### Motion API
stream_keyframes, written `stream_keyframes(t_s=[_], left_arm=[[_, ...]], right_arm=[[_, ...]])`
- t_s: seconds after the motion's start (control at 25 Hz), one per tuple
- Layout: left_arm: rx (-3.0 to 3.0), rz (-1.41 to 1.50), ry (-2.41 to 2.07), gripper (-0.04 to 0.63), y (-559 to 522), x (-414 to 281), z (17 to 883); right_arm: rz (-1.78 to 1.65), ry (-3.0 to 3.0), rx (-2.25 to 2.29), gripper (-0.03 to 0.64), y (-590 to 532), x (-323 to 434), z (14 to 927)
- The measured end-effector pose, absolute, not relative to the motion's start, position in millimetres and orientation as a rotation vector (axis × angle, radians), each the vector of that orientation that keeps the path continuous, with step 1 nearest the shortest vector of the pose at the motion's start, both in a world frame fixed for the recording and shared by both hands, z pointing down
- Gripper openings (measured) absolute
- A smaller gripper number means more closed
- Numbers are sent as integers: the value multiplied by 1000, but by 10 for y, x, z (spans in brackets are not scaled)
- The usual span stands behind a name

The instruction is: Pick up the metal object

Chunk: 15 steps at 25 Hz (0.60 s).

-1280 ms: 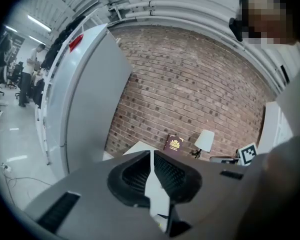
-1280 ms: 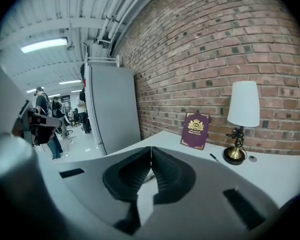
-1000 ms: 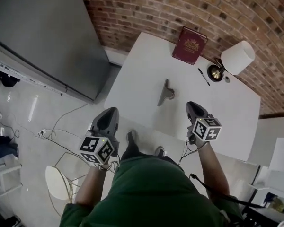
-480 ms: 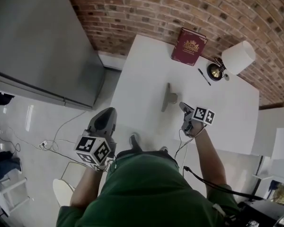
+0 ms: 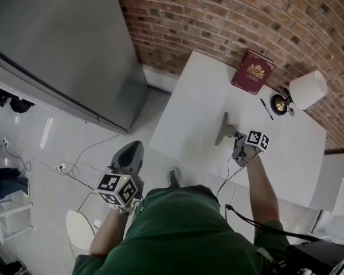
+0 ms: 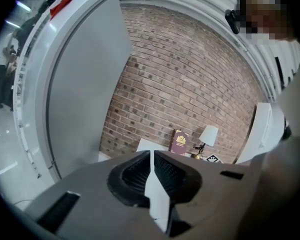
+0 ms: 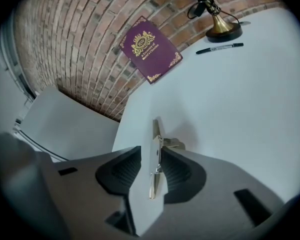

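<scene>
In the right gripper view the lamp [image 7: 221,30] loses its shade at 12 o'clock; the right tool [image 7: 151,150] partly hides the metal object [image 7: 156,132].

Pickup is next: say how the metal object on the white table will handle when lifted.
The metal object looks like a thin, flat plate that seems to stand on edge beside a small foot, so it is probably stiff but apt to tip if nudged sideways. Its shiny, smooth faces could be slippery. It is slim, so likely fairly light.
</scene>
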<state>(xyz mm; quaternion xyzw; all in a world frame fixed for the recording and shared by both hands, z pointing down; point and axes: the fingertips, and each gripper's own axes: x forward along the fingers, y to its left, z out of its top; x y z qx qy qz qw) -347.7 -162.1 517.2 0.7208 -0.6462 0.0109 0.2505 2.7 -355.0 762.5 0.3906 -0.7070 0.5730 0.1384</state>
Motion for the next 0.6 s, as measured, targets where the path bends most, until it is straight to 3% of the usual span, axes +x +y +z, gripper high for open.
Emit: stream_keyframes(t_s=[0.16,0.6], left_arm=[[1912,24,-1767,20,-1465,-3560,5279],[1988,10,-1589,20,-1664,-2999,5384]], right_arm=[[1632,-1992,1127,49,-3531,-27,7716],[1595,-2125,973,12,-3023,-132,7255]])
